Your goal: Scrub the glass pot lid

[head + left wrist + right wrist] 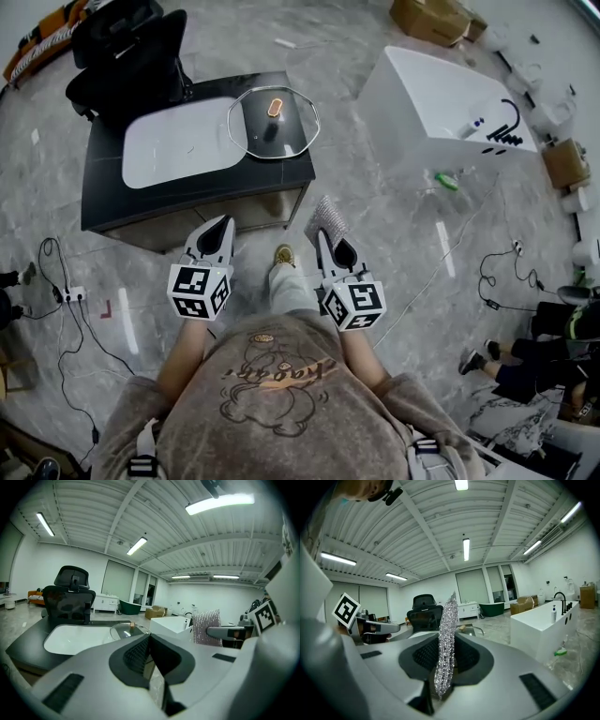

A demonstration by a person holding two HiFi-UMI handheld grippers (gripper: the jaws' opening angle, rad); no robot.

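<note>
The glass pot lid point(273, 123) with a tan knob lies on the black table point(187, 197), at its right end beside a white oval basin point(183, 142). From the left gripper view the lid point(127, 631) sits beyond the basin point(79, 638). My left gripper point(223, 228) hangs short of the table's near edge, shut with nothing in it. My right gripper point(330, 236) is level with it, shut on a silver mesh scrubbing cloth point(326, 220). That cloth point(446, 641) stands upright between the jaws in the right gripper view.
A black office chair point(127, 56) stands behind the table. A white bathtub point(441, 108) lies to the right, cardboard boxes point(436, 17) beyond it. Cables point(66, 309) trail over the grey floor on the left. People's legs point(525, 361) show at the far right.
</note>
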